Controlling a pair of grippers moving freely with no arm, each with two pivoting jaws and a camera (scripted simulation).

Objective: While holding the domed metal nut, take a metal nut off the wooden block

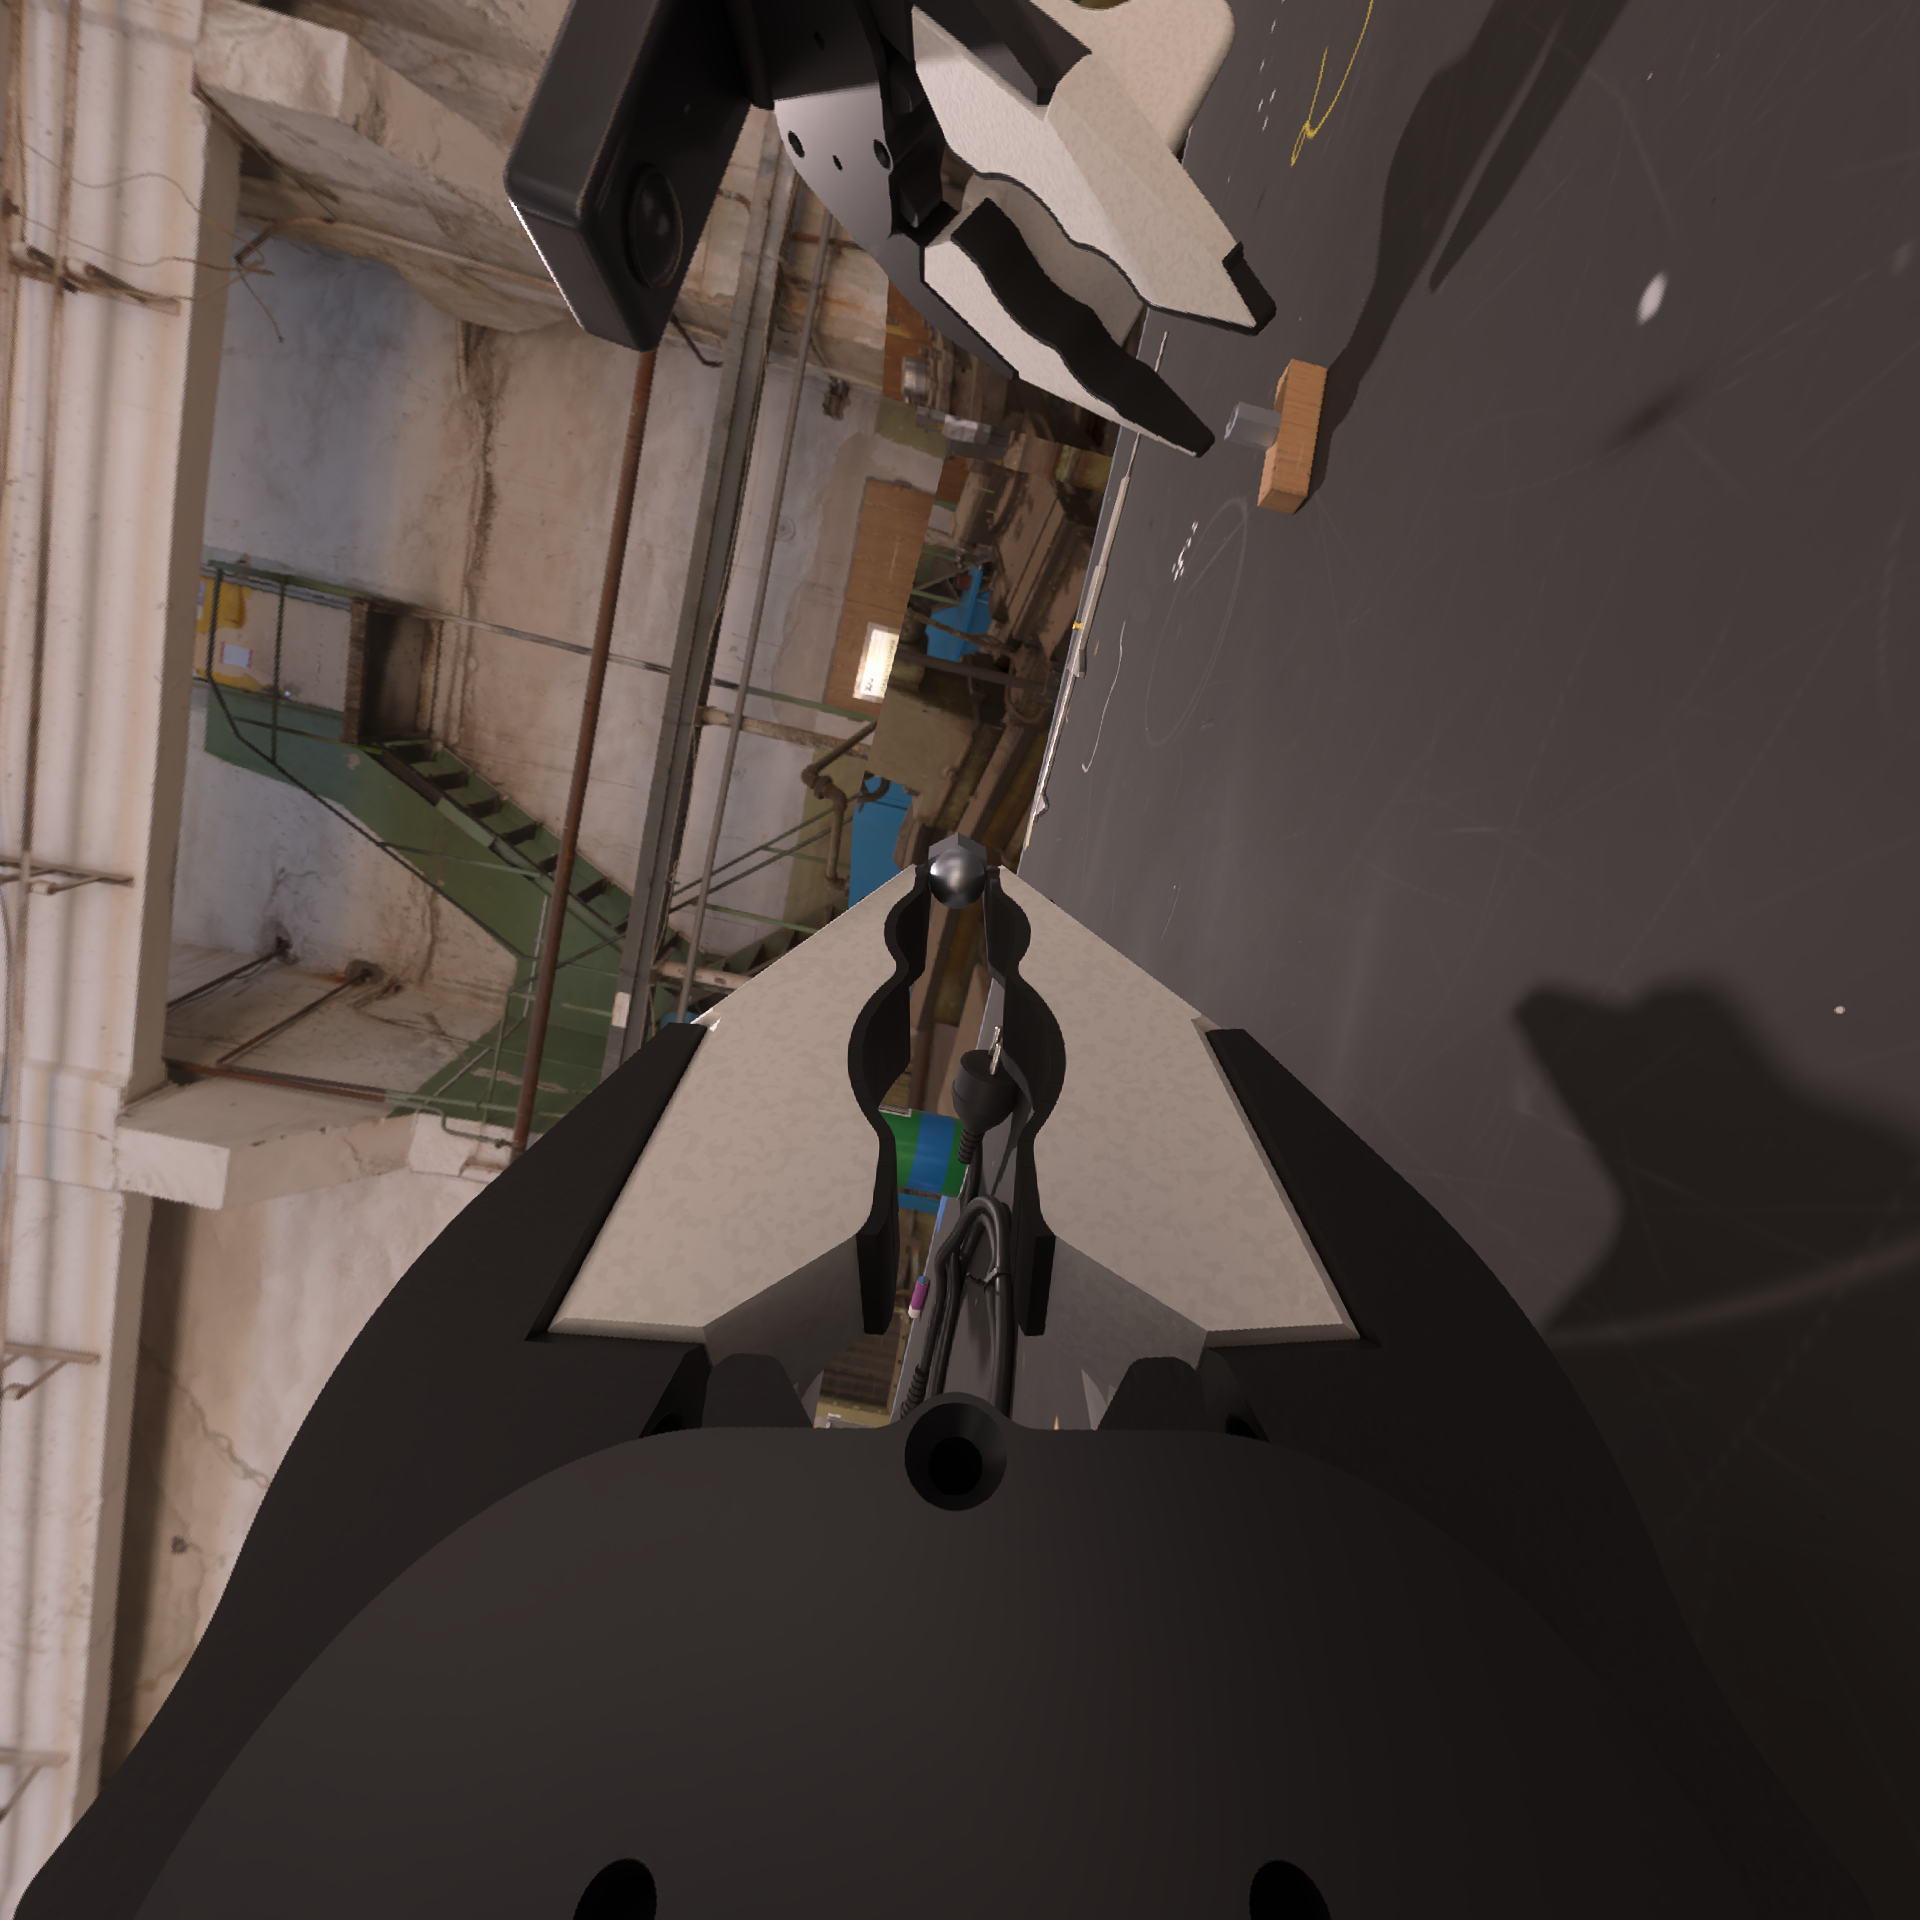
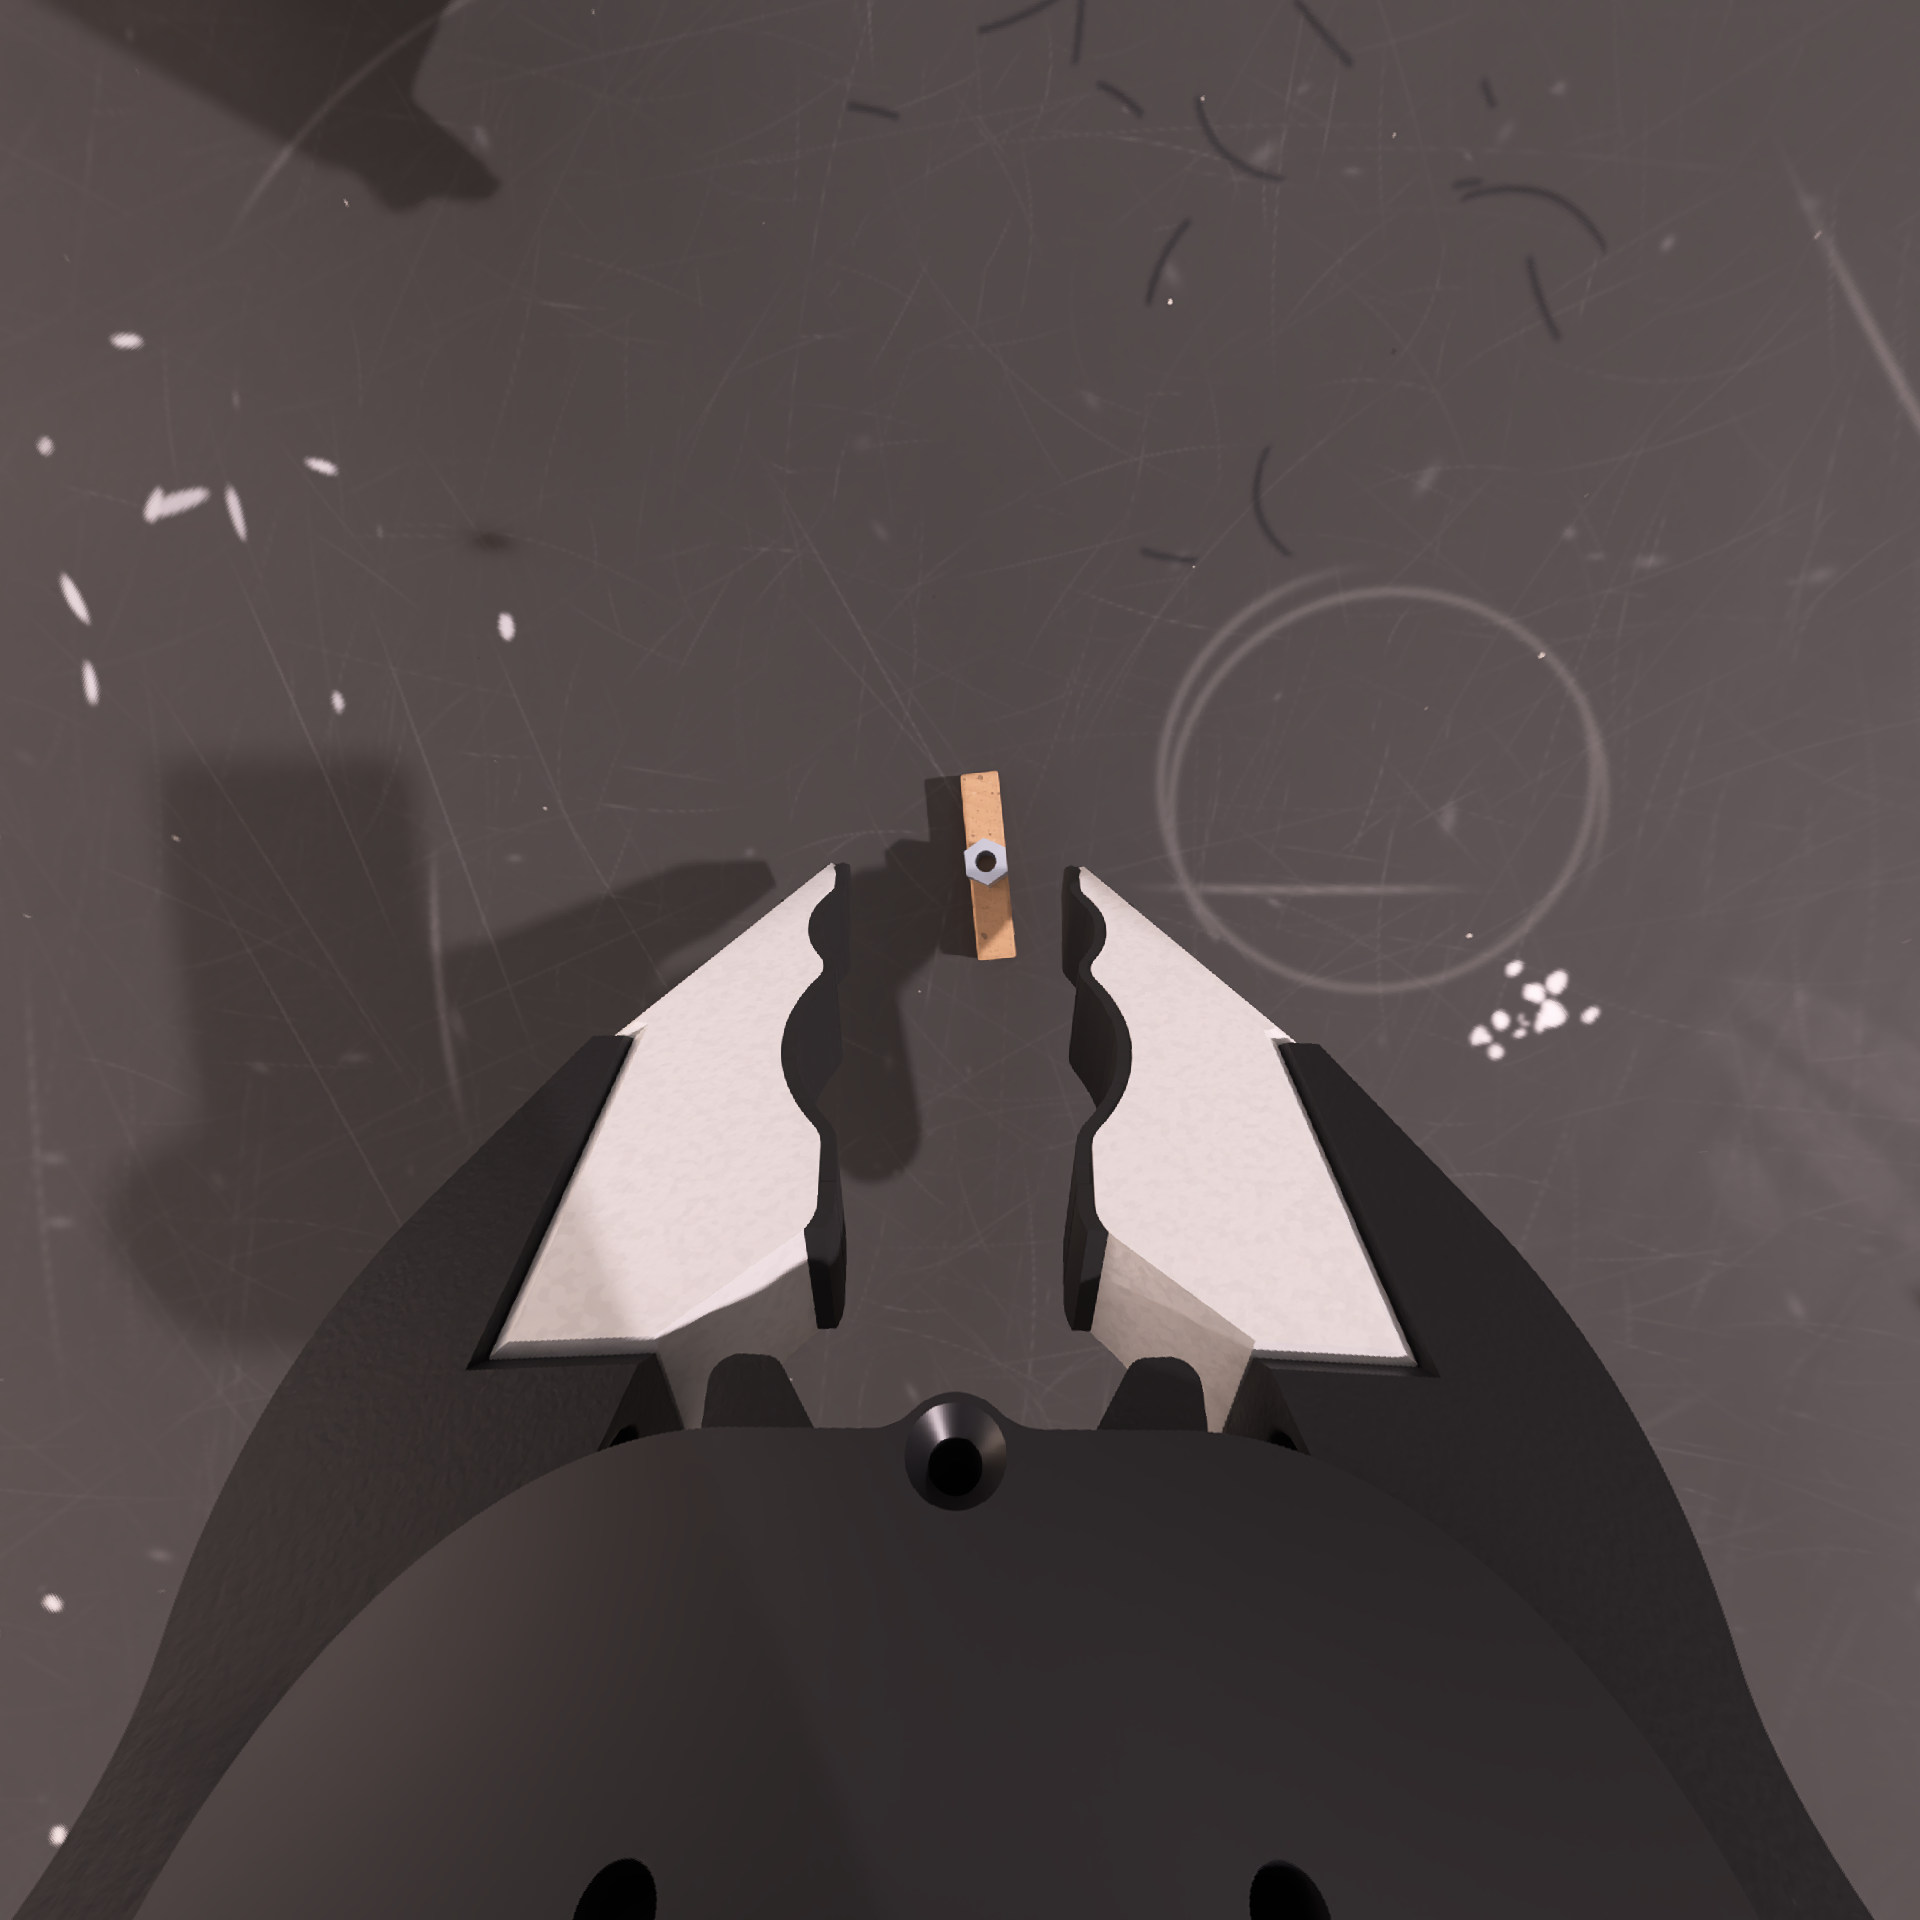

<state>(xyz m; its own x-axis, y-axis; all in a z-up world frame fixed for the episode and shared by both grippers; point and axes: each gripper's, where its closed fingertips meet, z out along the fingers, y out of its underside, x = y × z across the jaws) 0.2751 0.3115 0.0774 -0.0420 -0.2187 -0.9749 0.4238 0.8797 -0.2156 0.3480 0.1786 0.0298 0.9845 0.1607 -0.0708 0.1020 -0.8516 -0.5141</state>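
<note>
My left gripper (image 1: 957, 876) is shut on the domed metal nut (image 1: 955, 876), a shiny dark dome pinched at the fingertips, held off the table. My right gripper (image 2: 957, 871) is open and empty, pointing down at the wooden block (image 2: 987, 864), a small tan bar on the dark table. A silver hex metal nut (image 2: 983, 861) sits on the block's middle, just beyond and between the fingertips. In the left wrist view the right gripper (image 1: 1226, 364) hovers close to the block (image 1: 1294, 434) and the nut (image 1: 1250, 424).
The dark scratched table (image 2: 1455, 416) carries white specks and a faint ring mark (image 2: 1382, 790). In the left wrist view the table edge (image 1: 1070, 665) runs through the middle, with a factory hall behind. A black plug and cable (image 1: 971, 1143) show between my left fingers.
</note>
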